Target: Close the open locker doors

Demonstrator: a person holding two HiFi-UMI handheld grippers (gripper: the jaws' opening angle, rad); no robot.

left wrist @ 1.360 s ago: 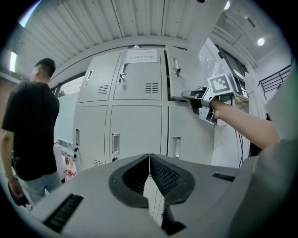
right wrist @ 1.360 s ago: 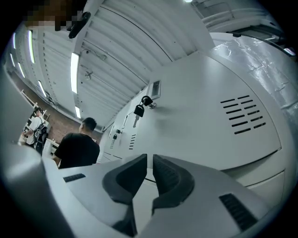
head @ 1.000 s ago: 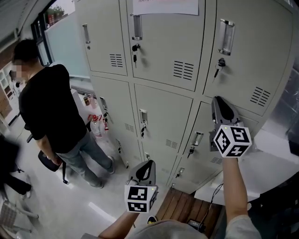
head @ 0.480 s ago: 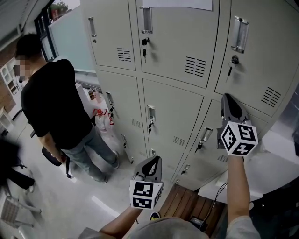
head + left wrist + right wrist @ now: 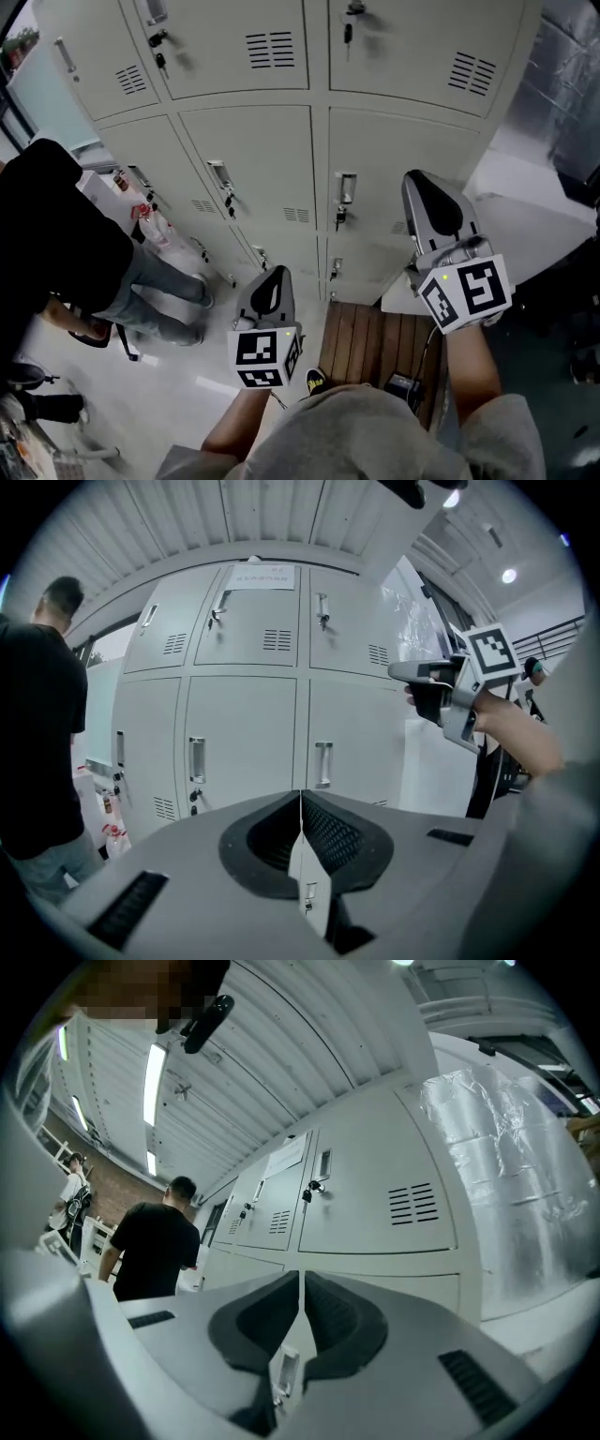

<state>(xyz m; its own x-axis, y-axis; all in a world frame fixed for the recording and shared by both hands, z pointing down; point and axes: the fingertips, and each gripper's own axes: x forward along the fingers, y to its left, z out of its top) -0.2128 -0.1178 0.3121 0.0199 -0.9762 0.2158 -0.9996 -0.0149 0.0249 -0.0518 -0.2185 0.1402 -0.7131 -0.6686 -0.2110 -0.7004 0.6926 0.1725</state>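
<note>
Looking down in the head view, you hold the left gripper (image 5: 270,281) low and the right gripper (image 5: 431,192) higher, both pointing at the lockers (image 5: 272,169). The doors ahead of both sets of jaws lie flush with their frame. A silver handle (image 5: 345,187) sits just left of the right jaws. A wooden floor panel (image 5: 361,337) lies below, between your two grippers. Well off to the left of the left jaws, a person in black (image 5: 47,244) stands at the leftmost column, where bags (image 5: 150,220) hang; you cannot tell from here whether a door there stands open.

In the left gripper view, your jaws are pressed together with only a hairline seam between them, and they hold nothing. Straight beyond them stand two middle-row doors, each with an upright handle, both flush. Higher up, a paper notice (image 5: 264,576) is stuck on the top centre door. Your right gripper shows up and to the right of these jaws, with its marker cube (image 5: 492,653) facing the camera.

In the right gripper view, the jaws are closed to a thin slit and grip nothing. Above and beyond them is a closed upper door with vent slots (image 5: 412,1204) and a key (image 5: 312,1187) in its lock. Plastic wrap (image 5: 506,1166) covers something to the right of the jaws, and the person stands to their left.
</note>
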